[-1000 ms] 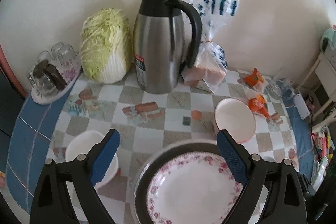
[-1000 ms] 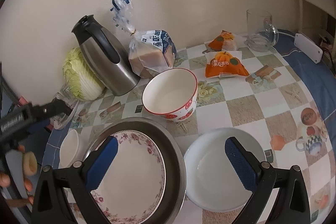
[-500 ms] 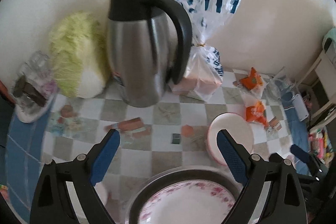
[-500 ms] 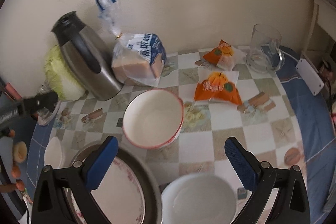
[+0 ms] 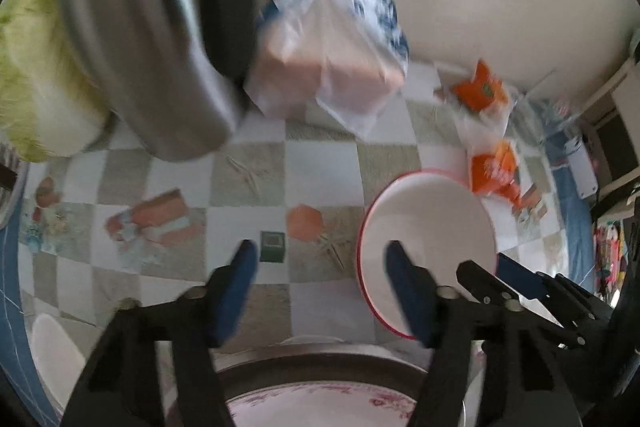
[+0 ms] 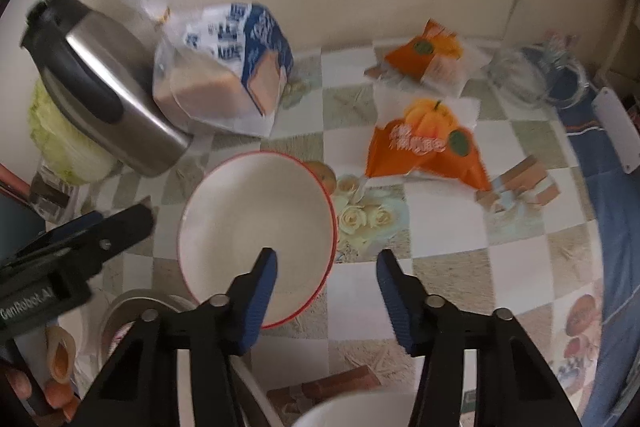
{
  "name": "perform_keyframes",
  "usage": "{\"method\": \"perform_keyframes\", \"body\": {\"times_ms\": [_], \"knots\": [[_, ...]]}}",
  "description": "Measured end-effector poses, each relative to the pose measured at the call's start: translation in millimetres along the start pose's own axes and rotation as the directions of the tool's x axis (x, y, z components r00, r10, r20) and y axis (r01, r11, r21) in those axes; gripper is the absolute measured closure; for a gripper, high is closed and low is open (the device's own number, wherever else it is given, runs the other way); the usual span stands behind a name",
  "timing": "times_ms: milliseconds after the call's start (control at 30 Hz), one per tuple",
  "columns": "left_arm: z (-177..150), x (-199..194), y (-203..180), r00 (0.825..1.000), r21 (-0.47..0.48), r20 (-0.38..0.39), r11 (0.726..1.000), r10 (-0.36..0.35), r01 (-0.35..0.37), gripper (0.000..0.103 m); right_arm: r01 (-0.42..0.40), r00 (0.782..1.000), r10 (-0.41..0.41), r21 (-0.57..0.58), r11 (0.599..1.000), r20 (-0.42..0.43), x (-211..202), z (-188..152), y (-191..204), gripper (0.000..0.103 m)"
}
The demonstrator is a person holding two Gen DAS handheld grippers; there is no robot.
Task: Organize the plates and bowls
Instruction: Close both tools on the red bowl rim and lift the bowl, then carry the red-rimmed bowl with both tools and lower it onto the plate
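Ahead of my left jaws and off to their left looms the brushed-steel carafe with a black handle [image 5: 152, 39], smeared by motion blur, with the pale green ruffled cabbage [image 5: 36, 75] beyond it. The clear plastic bread bag with blue print [image 6: 224, 67] sits ahead of my right jaws, to their left, soft and crinkled around a tan loaf. Nearest is the round white ceramic bowl with a thin red rim [image 6: 256, 235], glossy and smooth. It stands on the checked tablecloth [image 6: 440, 239]. My right gripper [image 6: 326, 281] has its jaws spread apart, its left blue ribbed finger [image 6: 260, 291] above the bowl's near wall and the other outside the rim; I cannot tell whether either touches. My left gripper [image 5: 320, 277] is also spread wide, holding nothing, angled down at the cloth with its right finger over the bowl's left edge. Two glossy orange snack packets [image 6: 424, 143] lie ahead of the right jaws, to their right.
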State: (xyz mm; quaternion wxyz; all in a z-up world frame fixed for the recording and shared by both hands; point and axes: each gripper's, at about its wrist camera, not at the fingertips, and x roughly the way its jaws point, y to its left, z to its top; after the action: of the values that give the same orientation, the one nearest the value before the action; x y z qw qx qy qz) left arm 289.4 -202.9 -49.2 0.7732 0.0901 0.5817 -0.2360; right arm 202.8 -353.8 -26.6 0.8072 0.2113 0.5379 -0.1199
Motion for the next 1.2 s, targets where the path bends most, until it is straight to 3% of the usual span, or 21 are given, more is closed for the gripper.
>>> {"method": "perform_keyframes", "body": {"times_ms": [167, 333, 400, 567, 733, 1000, 1200], "knots": [[-1.0, 30.6, -4.9, 0.996, -0.021, -0.072, 0.999, -0.046, 0.045, 0.069, 0.012, 0.999, -0.012, 0.000, 1.000, -0.053, 26.3, 1.4, 0.6, 0.080], [-5.2, 43.9, -11.7, 0.991, -0.018, -0.088, 0.995, -0.098, 0.097, 0.093, -0.016, 0.998, 0.016, 0.001, 1.000, -0.068, 37.7, 2.3, 0.7, 0.083], [-6.1, 43.5, -17.3, 0.994, 0.014, -0.079, 0.997, -0.073, 0.075, 0.093, -0.018, 0.998, 0.018, -0.004, 1.000, -0.063, 37.9, 2.2, 2.0, 0.083], [-8.2, 28.4, -23.1, 0.995, 0.032, -0.042, 0.995, -0.093, 0.095, 0.093, -0.029, 0.999, 0.029, 0.011, 1.000, -0.043, 31.0, 0.9, -3.7, 0.083], [-15.8, -10.3, -34.3, 0.995, 0.056, 0.035, 0.994, -0.091, 0.089, 0.092, -0.031, 0.999, 0.031, 0.009, 0.999, 0.022, -1.6, 2.8, -3.0, 0.083], [-54.6, -65.1, -29.4, 0.993, 0.034, 0.116, 0.999, -0.032, 0.029, 0.092, -0.028, 0.997, 0.032, -0.057, 0.998, 0.067, -51.7, -20.7, 17.6, 0.083], [-87.8, -80.2, -13.1, 0.993, 0.006, 0.119, 1.000, -0.013, 0.012, 0.092, -0.039, 0.998, 0.044, -0.090, 0.995, 0.052, -63.9, -50.2, 41.4, 0.083]]}}
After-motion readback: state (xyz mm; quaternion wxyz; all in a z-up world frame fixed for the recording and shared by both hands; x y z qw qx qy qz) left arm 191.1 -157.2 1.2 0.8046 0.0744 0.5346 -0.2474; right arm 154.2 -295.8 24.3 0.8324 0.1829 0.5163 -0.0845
